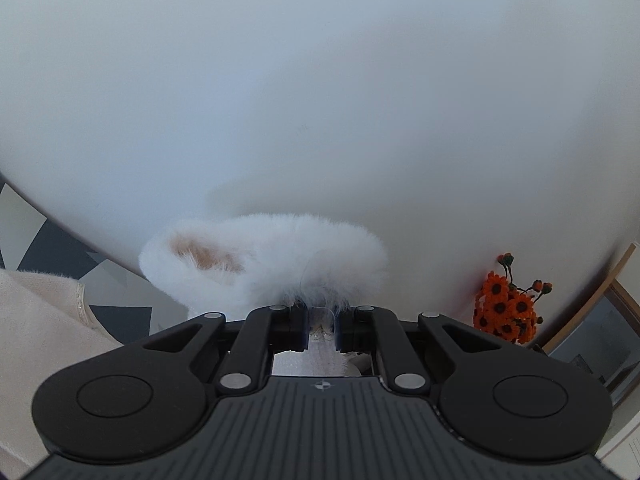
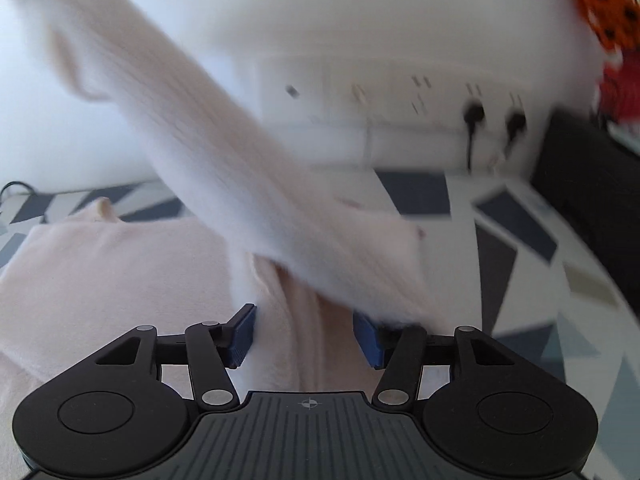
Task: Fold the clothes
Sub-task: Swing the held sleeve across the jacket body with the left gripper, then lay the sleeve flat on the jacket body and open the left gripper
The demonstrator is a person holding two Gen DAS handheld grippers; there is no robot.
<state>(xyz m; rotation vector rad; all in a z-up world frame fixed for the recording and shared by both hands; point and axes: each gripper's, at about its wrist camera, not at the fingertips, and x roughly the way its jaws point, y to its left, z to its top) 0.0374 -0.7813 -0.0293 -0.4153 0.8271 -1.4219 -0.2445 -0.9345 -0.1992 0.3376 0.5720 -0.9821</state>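
My left gripper is shut on the sleeve end of a pale pink sweater, pinching cloth just below its fluffy white cuff, which it holds up in front of a white wall. In the right wrist view the sleeve stretches, blurred, from the upper left down to the sweater's body lying on the table. My right gripper hovers low over a fold of the sweater. Its blue pads stand apart with cloth lying between them, not pressed.
The table carries a cloth with a grey, navy and white geometric pattern. Orange crocheted flowers stand at the right by the wall. A white socket strip with two black plugs runs along the wall. A dark block sits at far right.
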